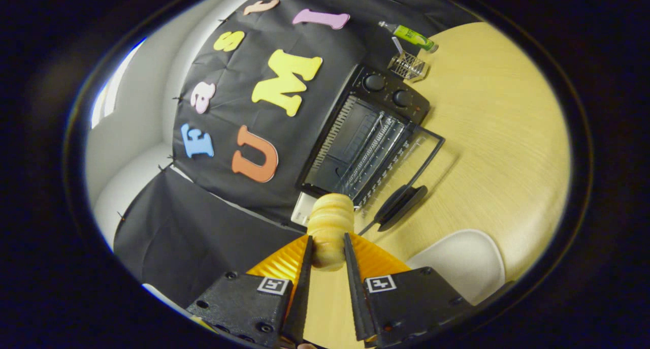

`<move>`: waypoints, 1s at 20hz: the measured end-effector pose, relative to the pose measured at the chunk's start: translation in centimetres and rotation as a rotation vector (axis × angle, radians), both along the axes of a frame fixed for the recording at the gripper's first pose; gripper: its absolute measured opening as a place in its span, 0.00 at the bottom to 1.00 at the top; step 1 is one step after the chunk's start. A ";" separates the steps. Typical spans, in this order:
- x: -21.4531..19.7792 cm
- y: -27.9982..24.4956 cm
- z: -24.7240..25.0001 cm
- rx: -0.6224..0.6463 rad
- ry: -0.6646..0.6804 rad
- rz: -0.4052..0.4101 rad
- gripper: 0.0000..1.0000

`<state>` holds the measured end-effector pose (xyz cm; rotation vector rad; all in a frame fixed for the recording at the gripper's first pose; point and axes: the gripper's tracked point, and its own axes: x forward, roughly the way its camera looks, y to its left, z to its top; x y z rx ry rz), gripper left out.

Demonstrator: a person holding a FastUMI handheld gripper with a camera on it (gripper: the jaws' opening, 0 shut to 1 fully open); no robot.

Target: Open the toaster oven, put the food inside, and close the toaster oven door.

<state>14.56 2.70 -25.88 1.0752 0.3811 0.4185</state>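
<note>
My gripper (327, 247) is shut on a pale ridged bread roll (330, 222), both fingers pressing its sides; the roll sticks out beyond the fingertips. Just beyond the roll stands the black toaster oven (355, 135) with its glass door (411, 161) swung fully open and flat over the table, handle (401, 204) nearest me. The wire rack (373, 146) inside is visible and bare. Two knobs (388, 90) sit on the oven's control panel. The whole view is tilted, so the oven appears rolled to one side.
The wooden table (497, 135) spreads past the oven. A white plate (464, 257) lies close to my fingers. Behind the oven stand a clear glass holder (408, 64) and a green bottle (411, 35) lying down. Black cloth wall backs the oven.
</note>
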 end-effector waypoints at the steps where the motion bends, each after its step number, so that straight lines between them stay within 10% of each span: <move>1: 1.3 -0.3 -0.1 -0.015 -0.003 -0.016 0.41; 20: 23.8 -2.2 -0.2 -0.174 -0.032 -0.110 0.48</move>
